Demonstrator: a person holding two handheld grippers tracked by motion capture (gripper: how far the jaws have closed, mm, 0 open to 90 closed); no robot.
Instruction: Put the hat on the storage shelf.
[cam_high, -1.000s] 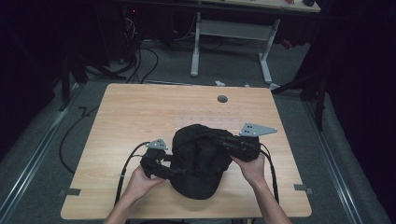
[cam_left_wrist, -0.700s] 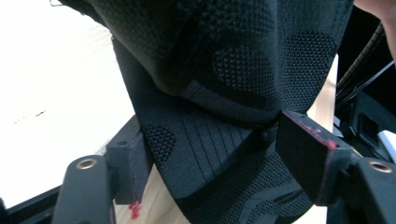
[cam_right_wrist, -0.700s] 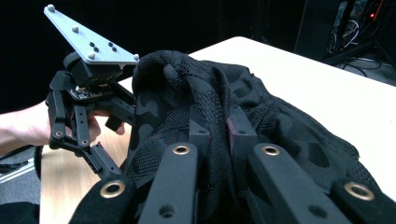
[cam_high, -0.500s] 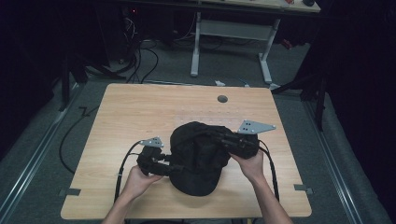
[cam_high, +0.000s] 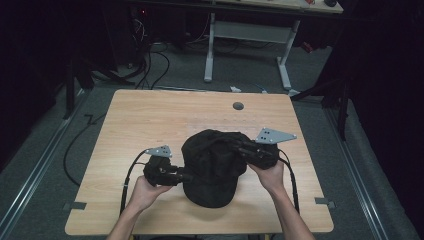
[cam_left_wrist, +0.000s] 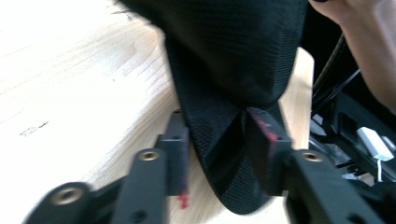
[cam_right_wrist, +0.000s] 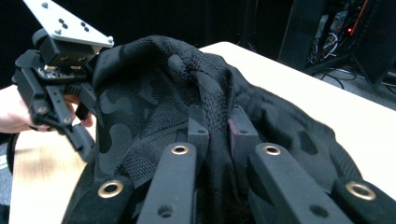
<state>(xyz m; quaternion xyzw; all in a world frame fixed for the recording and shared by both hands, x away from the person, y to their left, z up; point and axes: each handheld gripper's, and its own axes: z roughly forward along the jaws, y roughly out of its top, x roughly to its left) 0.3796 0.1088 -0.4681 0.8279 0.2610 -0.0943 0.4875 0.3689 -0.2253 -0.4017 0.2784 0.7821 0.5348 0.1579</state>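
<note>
1. High view: my two hands come in from the near edge of the wooden table (cam_high: 150, 120), and each holds a gripper against a black cap (cam_high: 212, 167) that lies between them, near the middle of the table's near half.
2. My left hand (cam_high: 145, 192) sits low at the near left, forearm angled in toward the middle. The left gripper (cam_high: 186, 176) lies almost level and points right into the cap's left side.
3. My right hand (cam_high: 270, 175) is a little farther from me than the left one. The right gripper (cam_high: 239, 146) points left and away from me onto the far right of the cap's crown, its grey plate tipped up.
4. Left gripper view: my jaws are pinching a fold of the cap's mesh fabric (cam_left_wrist: 229, 140). The cloth fills the gap between the pads and hangs down past them toward the tabletop.
5. Right gripper view: my jaws are pressed together on a raised ridge of the cap's fabric (cam_right_wrist: 212, 112), which stands up between the pads. The left gripper (cam_right_wrist: 81, 135) shows at the far left against the cap's other side.
6. The cap's brim points toward me, and the crown is bunched and creased.
</note>
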